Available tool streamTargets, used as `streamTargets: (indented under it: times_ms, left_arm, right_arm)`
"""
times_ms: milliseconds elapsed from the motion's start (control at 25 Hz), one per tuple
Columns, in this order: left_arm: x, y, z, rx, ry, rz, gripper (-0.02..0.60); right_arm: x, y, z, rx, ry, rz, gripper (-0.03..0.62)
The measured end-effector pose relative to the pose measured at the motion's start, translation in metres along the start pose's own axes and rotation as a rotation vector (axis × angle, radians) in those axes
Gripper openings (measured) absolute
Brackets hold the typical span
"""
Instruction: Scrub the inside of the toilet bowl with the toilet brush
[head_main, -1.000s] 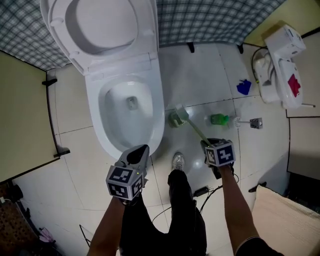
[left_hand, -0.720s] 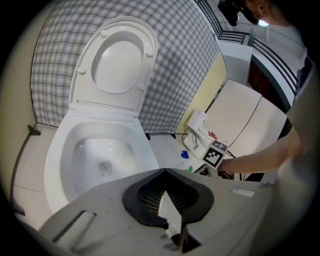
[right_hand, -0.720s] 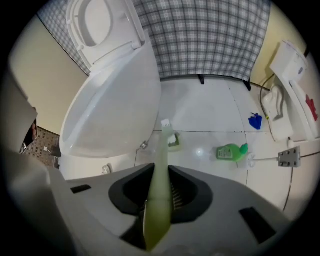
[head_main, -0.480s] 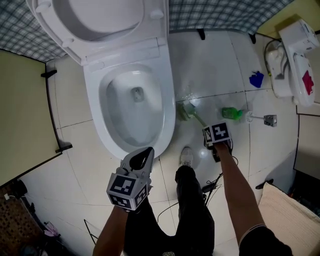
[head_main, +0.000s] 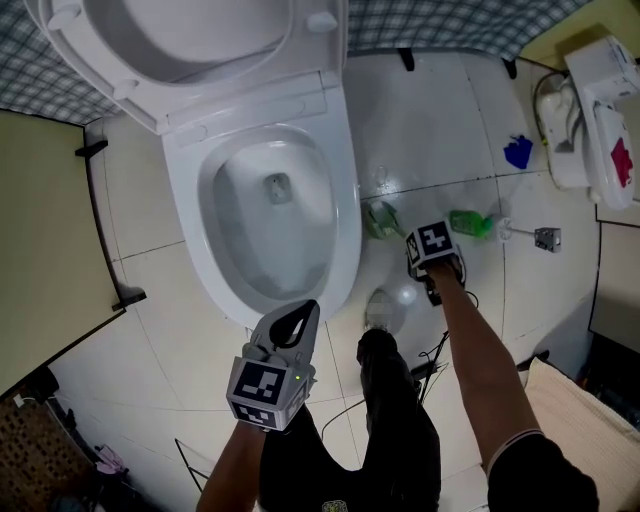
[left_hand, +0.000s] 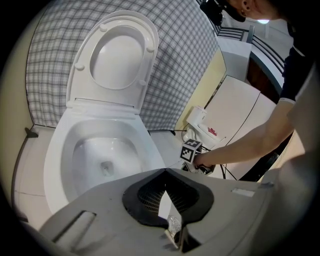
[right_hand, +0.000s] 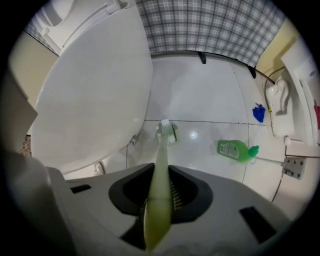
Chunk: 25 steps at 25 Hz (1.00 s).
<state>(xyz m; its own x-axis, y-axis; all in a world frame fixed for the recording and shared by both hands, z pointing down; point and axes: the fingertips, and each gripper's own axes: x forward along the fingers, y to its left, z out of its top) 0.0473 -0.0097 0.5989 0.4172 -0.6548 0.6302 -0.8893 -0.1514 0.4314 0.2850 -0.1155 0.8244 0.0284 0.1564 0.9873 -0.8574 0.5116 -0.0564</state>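
While the left gripper (head_main: 300, 315), fingers closed on nothing, hangs by the near rim of the toilet bowl (head_main: 345, 240), the right gripper (right_hand: 161, 175) — fingers clenched on the green toilet brush (head_main: 381, 220) — points down, brush head at the floor (head_main: 430, 130) just beside the bowl.

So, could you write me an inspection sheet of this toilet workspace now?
Surface: tiled floor, glossy.
Job's things: toilet, lid up; brush outside the bowl, head down near the floor beside the toilet.
Clutter: green bottle lying on the floor; small blue thing behind it.
Grippers: left hand-held gripper shut, empty, at the toilet's front; right hand-held gripper shut on the brush, pointing down.
Cables: dark cable on the floor by the person's leg.
Surroundings: plaid wall behind; white unit at right.
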Motion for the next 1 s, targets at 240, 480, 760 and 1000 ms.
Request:
streamTargets:
  times_ms: [240, 480, 760, 1000]
  left_arm:
    - [0.010, 0.009, 0.010, -0.007, -0.012, 0.006, 0.009]
    - [0.019, 0.011, 0.011, -0.012, -0.010, 0.009, 0.009]
    - [0.021, 0.003, 0.014, -0.005, -0.009, 0.009, 0.009]
    - [0.008, -0.006, 0.020, 0.016, -0.007, 0.012, 0.009]
  right_arm:
    - [0.013, 0.002, 0.011, -0.017, 0.038, 0.009, 0.101]
    - [0.013, -0.003, 0.012, -0.049, -0.019, 0.013, 0.106]
    - [-0.008, -0.008, 0.015, -0.027, -0.112, 0.022, 0.204]
    - [-0.057, -0.008, 0.004, -0.013, -0.200, 0.016, 0.209]
